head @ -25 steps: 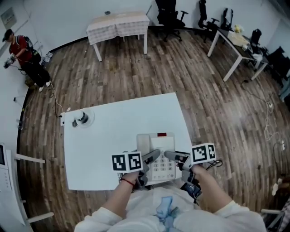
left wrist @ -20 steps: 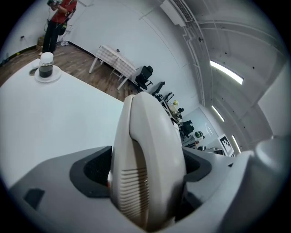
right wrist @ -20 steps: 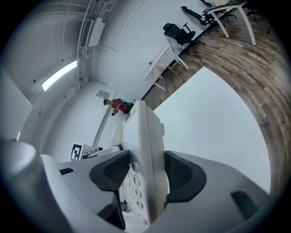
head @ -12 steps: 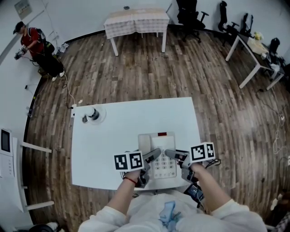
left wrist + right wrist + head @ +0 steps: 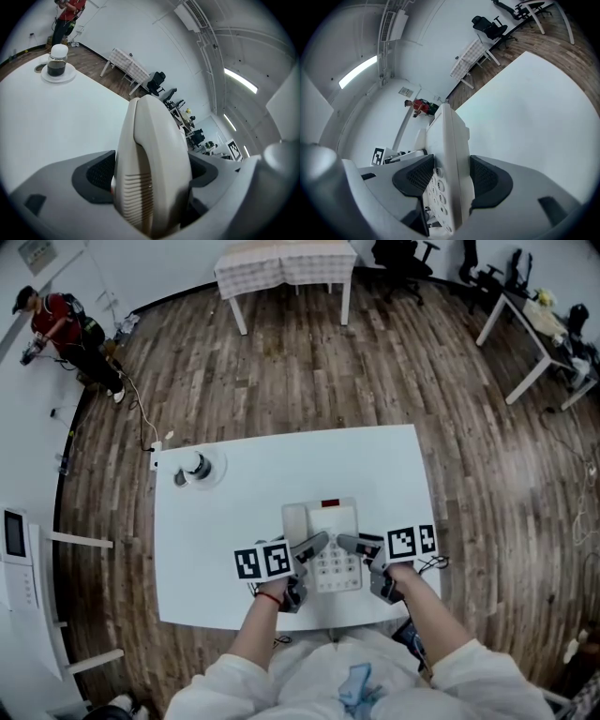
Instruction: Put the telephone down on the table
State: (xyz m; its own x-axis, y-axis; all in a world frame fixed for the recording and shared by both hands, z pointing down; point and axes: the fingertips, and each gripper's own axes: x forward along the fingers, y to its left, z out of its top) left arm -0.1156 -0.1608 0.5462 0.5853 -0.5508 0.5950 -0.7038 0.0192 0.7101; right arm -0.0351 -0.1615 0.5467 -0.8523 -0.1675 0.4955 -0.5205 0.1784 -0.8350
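Note:
A cream desk telephone (image 5: pixel 326 542) with a keypad and a red spot at its far edge is held over the near part of the white table (image 5: pixel 234 521). My left gripper (image 5: pixel 312 546) is shut on its left side, where the handset (image 5: pixel 152 168) fills the space between the jaws. On the opposite side my right gripper (image 5: pixel 349 545) is shut on the keypad body (image 5: pixel 447 173), whose buttons face the left jaw. Whether the telephone touches the table cannot be told.
A small glass jar with a white lid (image 5: pixel 195 467) (image 5: pixel 57 60) stands on a saucer at the table's far left corner. Wood floor surrounds the table. A cloth-covered table (image 5: pixel 284 261) stands far back and a person (image 5: pixel 66 329) at the far left wall.
Both grippers and the telephone have shifted away from me, further over the table. The head camera has tilted, so the table sits lower in view. Both grips are unchanged.

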